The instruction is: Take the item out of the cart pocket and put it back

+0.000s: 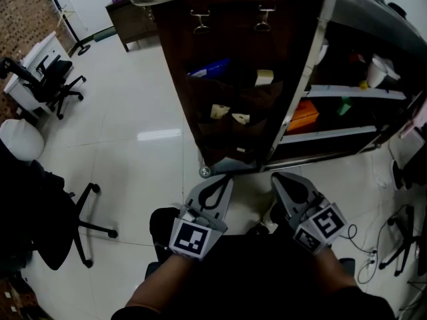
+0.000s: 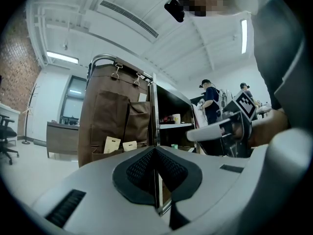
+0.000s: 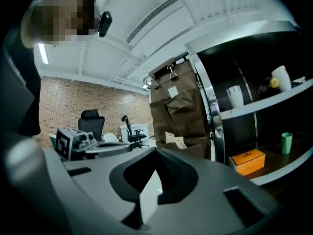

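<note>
A brown fabric pocket organizer [image 1: 227, 79] hangs on the end of a metal cart [image 1: 313, 52]. Its pockets hold a blue item [image 1: 210, 68], a cream item [image 1: 264, 77] and two pale cards [image 1: 229, 115]. The cards [image 2: 120, 144] also show in the left gripper view, and the organizer [image 3: 178, 106] shows in the right gripper view. My left gripper [image 1: 225, 179] [image 2: 155, 153] is low in front of the cart, shut and empty. Beside it, my right gripper [image 1: 277, 177] [image 3: 156, 156] is also shut with nothing in it. Both are well short of the pockets.
The cart's shelves hold an orange box [image 1: 303, 115], a white cup [image 1: 375, 72] and a green item [image 1: 343, 105]. Office chairs [image 1: 57, 79] stand at the left, one black chair [image 1: 47, 232] close by. Cables [image 1: 377, 249] lie on the floor at the right. People [image 2: 211, 99] stand far behind.
</note>
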The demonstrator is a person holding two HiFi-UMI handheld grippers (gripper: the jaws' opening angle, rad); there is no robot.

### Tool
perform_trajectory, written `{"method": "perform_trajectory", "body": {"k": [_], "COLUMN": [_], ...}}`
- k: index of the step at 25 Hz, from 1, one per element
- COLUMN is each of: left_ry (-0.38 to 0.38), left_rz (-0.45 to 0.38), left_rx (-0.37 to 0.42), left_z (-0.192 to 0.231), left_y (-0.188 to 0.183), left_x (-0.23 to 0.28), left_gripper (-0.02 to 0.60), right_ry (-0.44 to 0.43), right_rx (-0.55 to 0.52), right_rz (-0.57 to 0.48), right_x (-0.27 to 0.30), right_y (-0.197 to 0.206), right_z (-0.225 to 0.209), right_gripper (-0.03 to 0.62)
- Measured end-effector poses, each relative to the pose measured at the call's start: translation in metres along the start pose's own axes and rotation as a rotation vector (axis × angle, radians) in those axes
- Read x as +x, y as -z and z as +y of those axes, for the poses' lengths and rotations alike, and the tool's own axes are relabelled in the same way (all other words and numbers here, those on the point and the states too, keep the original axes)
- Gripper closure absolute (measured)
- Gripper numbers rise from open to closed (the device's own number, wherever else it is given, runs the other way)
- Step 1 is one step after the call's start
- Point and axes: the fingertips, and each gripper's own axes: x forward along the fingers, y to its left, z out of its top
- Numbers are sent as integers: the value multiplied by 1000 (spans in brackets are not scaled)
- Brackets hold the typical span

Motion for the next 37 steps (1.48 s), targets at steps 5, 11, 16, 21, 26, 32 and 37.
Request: {"method": "perform_trajectory", "body": {"k": [5, 11, 16, 21, 26, 32, 37], "left_ry": [7, 2, 5, 4, 6, 7, 7], "left_rz": [3, 2, 4, 3, 3, 7, 5], "left_rx": [4, 3, 3, -3, -1, -1, 0], "left_z": [-3, -2, -3, -3, -2, -3, -2], "left_y": [1, 1, 0, 1, 1, 2, 1], "left_x": [1, 0, 0, 0, 1, 1, 1], "left_gripper": [581, 581, 581, 581, 581, 581, 581], "right_ry": [-9, -14, -4, -1, 4, 7, 11], "right_rx": [37, 26, 45, 32, 27, 21, 8], "right_rz": [65, 58, 46, 46, 41, 39, 38], "right_x": [5, 10, 10, 11, 14, 15, 15], "right_y": [35, 29, 26, 26, 25, 23, 22], "right_z": [10, 11, 7, 7, 6, 6, 4], "right_gripper": [583, 585, 585, 585, 585, 585, 585]}}
